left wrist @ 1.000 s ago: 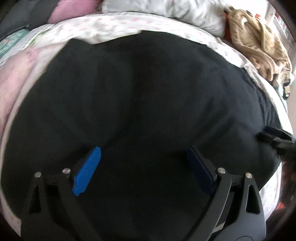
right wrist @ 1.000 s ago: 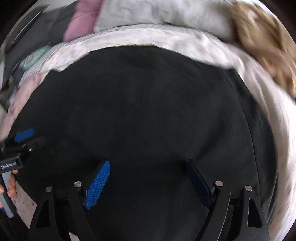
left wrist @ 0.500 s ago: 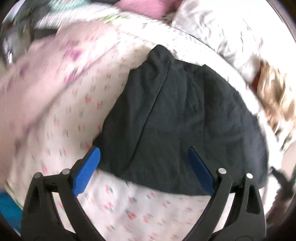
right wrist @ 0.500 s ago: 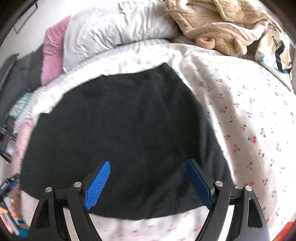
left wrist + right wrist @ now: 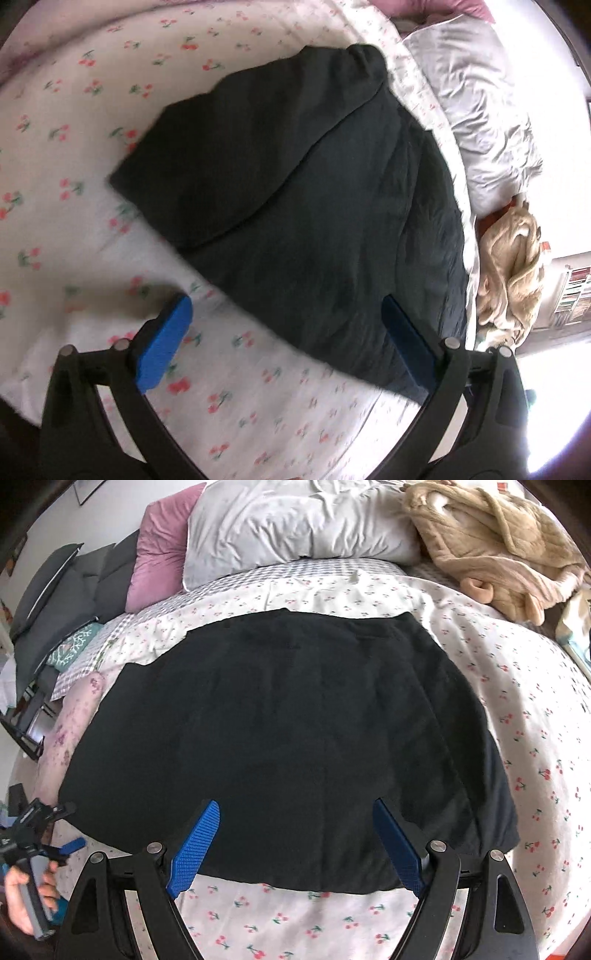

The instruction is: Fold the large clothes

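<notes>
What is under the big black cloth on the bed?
The black cloth garment lies flat on a white bedsheet printed with red cherries, which shows all around its edges. Whatever is directly beneath its middle is covered and cannot be seen.

Black garment on cherry-print sheet, empty left tool opening above its edge.

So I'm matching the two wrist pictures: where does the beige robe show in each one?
Left wrist: beige robe at the right edge, below the white pillow.
Right wrist: beige robe at the top right, right of the white pillow.
Shared landmark: the black garment on the bed.
</notes>
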The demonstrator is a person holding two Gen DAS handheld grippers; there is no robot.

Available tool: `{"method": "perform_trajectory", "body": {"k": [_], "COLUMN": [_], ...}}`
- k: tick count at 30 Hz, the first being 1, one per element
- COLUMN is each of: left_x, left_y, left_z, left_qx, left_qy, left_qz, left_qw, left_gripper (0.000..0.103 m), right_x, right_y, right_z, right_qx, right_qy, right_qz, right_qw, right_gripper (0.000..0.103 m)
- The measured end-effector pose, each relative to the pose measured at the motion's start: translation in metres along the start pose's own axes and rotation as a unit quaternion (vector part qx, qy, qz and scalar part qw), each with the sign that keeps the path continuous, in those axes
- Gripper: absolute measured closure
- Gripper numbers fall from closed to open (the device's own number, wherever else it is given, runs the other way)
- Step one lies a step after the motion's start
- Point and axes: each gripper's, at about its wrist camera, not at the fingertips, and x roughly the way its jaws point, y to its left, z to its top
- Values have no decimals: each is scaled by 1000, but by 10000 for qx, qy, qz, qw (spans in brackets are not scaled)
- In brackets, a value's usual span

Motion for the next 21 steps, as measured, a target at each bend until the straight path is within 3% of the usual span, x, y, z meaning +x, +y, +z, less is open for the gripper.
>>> {"method": "perform_trajectory", "body": {"k": [7, 11, 13, 15, 18, 21], "left_x": [20, 25, 26, 30, 27, -3], "left_y": [-25, -25, -20, -13, -6, -26], "left_z": [-1, 15, 22, 30, 42, 45], "left_qx": [614, 457, 212, -101, -595, -255], "left_qy": [-760, -950, -1034, -978, -659, -786], "left_qz": [-180, -384, -437, -573, -1269, -1742], "left_qw": [9951, 9937, 9935, 9935, 9879, 9812], "left_gripper": [2, 7, 19, 63, 81, 84], "right_x": [31, 41, 43, 43, 38, 27], "right_y": [21, 30, 32, 32, 32, 36], "right_z": [4, 6, 8, 9, 13, 13], "right_qx": [-269, -551, -565, -516, -511, -739], "right_qy": [420, 479, 463, 470, 398, 205], "right_qz": [230, 16, -68, -12, 20, -42], "right_qw": [9985, 9973, 9973, 9976, 9979, 9970], "right_gripper": [17, 17, 17, 17, 17, 17]}}
